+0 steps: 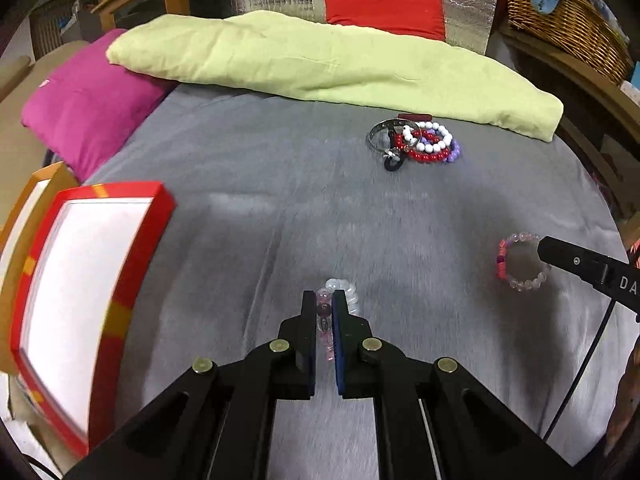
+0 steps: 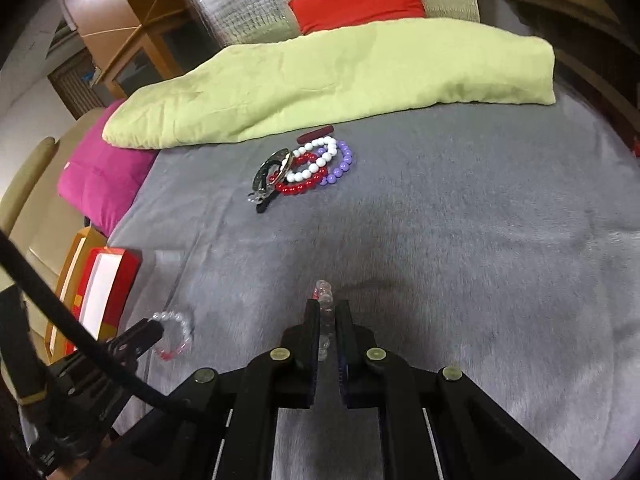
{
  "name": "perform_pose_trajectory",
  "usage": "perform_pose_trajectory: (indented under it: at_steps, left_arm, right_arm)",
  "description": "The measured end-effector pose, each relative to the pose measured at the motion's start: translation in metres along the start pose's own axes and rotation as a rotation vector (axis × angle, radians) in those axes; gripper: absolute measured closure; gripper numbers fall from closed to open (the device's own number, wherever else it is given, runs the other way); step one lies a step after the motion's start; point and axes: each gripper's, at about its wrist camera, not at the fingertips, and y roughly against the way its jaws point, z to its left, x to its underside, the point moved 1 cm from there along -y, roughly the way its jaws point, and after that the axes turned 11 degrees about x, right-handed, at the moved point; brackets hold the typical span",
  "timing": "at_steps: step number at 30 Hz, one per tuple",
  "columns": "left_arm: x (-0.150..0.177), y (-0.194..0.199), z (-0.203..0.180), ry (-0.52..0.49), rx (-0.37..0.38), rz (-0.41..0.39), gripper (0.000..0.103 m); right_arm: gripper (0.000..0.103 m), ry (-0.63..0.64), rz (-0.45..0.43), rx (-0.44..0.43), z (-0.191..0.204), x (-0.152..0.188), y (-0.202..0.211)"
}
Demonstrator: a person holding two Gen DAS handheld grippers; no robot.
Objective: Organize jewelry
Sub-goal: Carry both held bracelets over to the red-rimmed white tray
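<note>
Jewelry boxes sit at the far left of the grey blanket (image 1: 248,168): a red-rimmed box (image 1: 86,280) with a white lining, open and empty, with an orange-rimmed one (image 1: 24,200) just behind it. Right of them, the left gripper (image 1: 324,312) points steeply down at the blanket, its jaws clamped on a clear and pink bead bracelet (image 1: 340,290) that loops out past the fingertips. Farther back lies a pile of bracelets (image 1: 416,142), white, red and purple beads tangled with a metal bangle, close to the green duvet (image 1: 320,64). At the right, the right gripper (image 2: 328,312) tilts down likewise, pinched shut on a pale bead bracelet (image 1: 520,260) with pink and purple beads, held clear of the blanket.
</note>
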Motion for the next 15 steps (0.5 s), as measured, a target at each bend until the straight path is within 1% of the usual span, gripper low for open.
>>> perform_pose_trajectory:
  at_steps: [7, 15]
  left_arm:
    - [0.011, 0.032, -0.001, -0.010, -0.023, -0.039, 0.096]
    - [0.011, 0.053, -0.004, -0.010, -0.054, -0.073, 0.096]
  right_arm:
    - [0.095, 0.011, -0.005, 0.008, 0.000, 0.029, 0.017]
    - [0.095, -0.006, -0.024, 0.001, -0.007, 0.039, 0.031]
